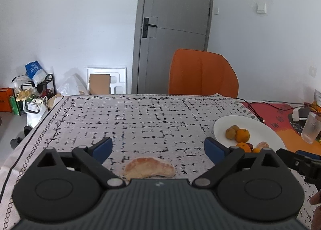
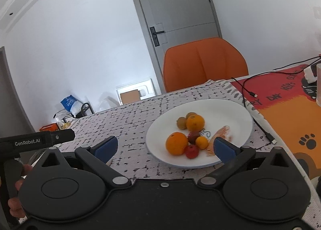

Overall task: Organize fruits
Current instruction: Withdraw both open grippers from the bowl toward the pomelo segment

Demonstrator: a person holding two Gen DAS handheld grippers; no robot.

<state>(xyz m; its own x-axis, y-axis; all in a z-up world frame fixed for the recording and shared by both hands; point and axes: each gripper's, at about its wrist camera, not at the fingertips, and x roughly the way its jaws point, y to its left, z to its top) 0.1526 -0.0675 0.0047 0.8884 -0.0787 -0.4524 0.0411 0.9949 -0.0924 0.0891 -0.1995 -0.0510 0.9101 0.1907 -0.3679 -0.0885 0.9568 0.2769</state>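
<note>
Closest in on the left side: the left gripper [image 1: 158,148] has its jaws spread wide, nothing in them. A peeled citrus segment [image 1: 149,167] lies on the patterned tablecloth [image 1: 140,117], sitting between the two blue pads [image 1: 104,147] but back toward the gripper body, touching neither. It's well apart from the white plate [image 1: 266,131], off to the plate's left.

The right gripper [image 2: 165,146] is gaping open too and holds nothing. Its right pad sits just in front of the plate's near rim [image 2: 180,164] in that view, partly covering another peeled segment [image 2: 220,132] that lies on the plate. Also on the plate: two oranges [image 2: 176,142], a small orange fruit [image 2: 201,142], a red one [image 2: 191,150], a dark reddish one and two brownish round ones [image 2: 181,122], all bunched together.

Beyond the plate there's a black cable [image 2: 246,89] on a red-orange mat [image 2: 280,109], then an orange chair [image 2: 202,61] and a grey door [image 2: 180,9].
</note>
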